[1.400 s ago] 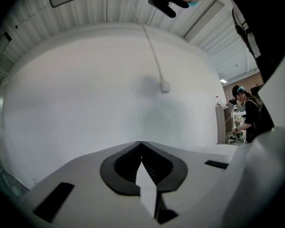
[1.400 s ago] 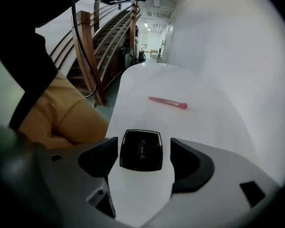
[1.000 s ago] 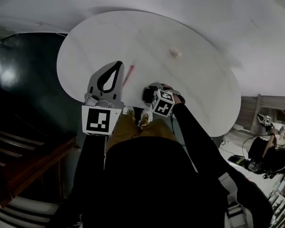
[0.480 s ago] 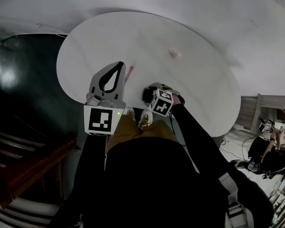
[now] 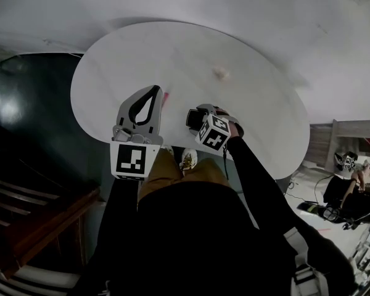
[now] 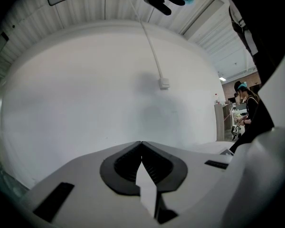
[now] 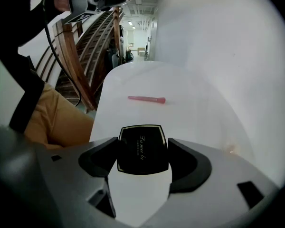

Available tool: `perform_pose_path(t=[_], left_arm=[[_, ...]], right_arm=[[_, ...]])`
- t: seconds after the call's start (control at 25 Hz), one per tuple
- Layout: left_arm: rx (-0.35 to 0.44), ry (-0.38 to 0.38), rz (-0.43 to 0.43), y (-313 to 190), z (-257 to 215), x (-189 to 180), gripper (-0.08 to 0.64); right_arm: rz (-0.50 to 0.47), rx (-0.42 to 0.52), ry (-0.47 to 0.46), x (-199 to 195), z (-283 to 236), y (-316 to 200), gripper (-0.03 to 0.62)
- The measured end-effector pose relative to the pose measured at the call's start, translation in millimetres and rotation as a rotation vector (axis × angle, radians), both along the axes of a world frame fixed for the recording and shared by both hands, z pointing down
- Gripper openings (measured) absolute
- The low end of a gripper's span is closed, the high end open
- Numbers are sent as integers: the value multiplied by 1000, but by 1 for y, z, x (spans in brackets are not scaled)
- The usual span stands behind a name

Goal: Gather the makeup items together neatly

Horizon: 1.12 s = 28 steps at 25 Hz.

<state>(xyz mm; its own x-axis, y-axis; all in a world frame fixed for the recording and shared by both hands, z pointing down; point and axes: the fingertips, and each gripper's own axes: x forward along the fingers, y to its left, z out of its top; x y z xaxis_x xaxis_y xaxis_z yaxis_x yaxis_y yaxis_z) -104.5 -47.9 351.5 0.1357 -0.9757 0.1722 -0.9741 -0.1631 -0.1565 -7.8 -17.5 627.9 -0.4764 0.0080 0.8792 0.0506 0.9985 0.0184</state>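
— Which one's got something?

— The right gripper (image 7: 143,142). Its jaws are clamped on the black compact (image 7: 142,158), one on each side, low over the near edge of the white table (image 5: 265,116). The left gripper (image 5: 155,90) has its jaws pressed together on nothing, and it's aimed at the wall, not the table.

— And the rest of the makeup?

— The pink stick (image 7: 147,99) lies straight ahead of the compact, further in on the table, with its long axis crosswise to the right gripper's jaws. Seen from above, it's just beside the left gripper's tip, so that one is nearer. A small pale item (image 5: 220,73) sits well apart, beyond and to the right.

— So the compact goes forward?

— I'd guess so: carried ahead and set down close beside the stick.
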Motion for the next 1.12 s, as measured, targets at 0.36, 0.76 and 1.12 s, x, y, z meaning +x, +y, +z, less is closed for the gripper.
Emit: perform_pose_path(t=[0.36, 0.76, 1.12], left_arm=[[8, 37, 50, -14, -1, -11, 15], [-41, 44, 112, -57, 6, -37, 16], [-58, 65, 142, -86, 19, -55, 16]], right_arm=[[69, 99, -25, -30, -28, -66, 333], [72, 81, 74, -49, 0, -115, 333], [68, 17, 124, -56, 27, -133, 333]])
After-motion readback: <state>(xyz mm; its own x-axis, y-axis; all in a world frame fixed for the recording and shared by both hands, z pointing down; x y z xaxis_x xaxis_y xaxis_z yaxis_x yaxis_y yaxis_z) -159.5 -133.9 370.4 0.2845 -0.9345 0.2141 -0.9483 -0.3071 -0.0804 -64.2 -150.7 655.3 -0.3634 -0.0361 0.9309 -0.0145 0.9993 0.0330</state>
